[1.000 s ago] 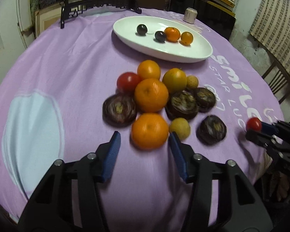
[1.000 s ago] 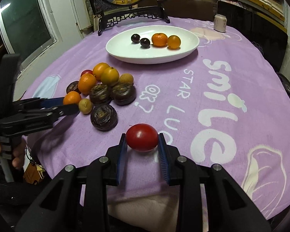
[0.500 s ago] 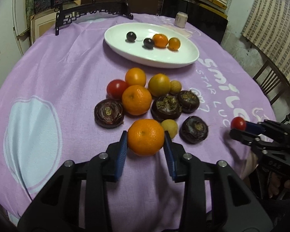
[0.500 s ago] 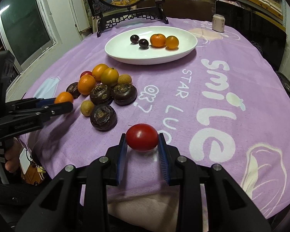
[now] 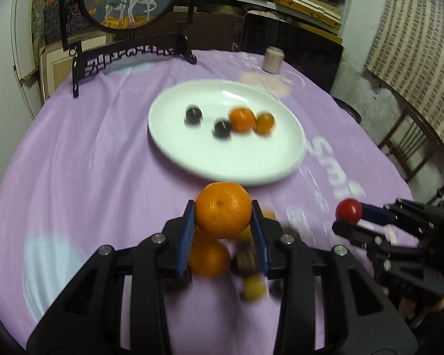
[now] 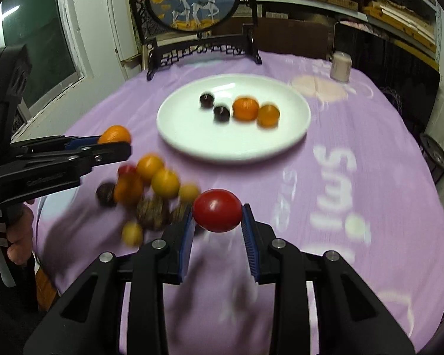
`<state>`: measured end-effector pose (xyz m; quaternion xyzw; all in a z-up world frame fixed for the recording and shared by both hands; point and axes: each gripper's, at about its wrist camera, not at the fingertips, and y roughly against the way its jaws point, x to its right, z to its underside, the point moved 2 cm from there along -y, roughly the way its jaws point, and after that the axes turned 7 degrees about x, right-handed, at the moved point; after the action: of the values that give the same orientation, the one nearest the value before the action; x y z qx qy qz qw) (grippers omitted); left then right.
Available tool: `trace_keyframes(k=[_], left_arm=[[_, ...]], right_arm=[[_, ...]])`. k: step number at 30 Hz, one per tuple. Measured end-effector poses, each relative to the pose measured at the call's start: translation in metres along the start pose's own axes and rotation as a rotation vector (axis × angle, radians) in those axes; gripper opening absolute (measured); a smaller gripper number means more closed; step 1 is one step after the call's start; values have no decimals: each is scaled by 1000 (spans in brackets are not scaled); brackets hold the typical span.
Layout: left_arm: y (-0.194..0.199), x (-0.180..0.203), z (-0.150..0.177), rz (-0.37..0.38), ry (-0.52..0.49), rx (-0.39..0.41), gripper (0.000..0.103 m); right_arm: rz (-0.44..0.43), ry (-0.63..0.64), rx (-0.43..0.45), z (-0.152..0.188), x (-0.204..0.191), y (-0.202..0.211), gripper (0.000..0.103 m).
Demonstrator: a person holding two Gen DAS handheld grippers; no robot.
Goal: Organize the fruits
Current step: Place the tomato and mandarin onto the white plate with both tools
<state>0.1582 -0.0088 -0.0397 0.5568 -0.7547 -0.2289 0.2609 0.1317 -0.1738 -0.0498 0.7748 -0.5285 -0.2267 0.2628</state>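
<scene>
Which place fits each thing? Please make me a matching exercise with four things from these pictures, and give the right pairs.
Things:
1. mandarin
2. red tomato
3. two dark round fruits
4. beige cup

Places:
A. on the white plate
B. on the purple tablecloth, behind the plate
C. held in the left hand-held gripper
D. held in the right hand-held gripper

Pairs: 1-C, 2-D, 3-A, 4-B
</scene>
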Motion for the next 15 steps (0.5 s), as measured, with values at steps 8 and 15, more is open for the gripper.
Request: trace_keyframes(k=[8,15], left_arm=[[-85,-13,-108,-71,58,-17,37],[-141,-32,-122,-78,108,-40,37]], right_arm=[[105,-24,-20,-106,30,-87,32],[167,-93,-20,-118,65,-141,32]])
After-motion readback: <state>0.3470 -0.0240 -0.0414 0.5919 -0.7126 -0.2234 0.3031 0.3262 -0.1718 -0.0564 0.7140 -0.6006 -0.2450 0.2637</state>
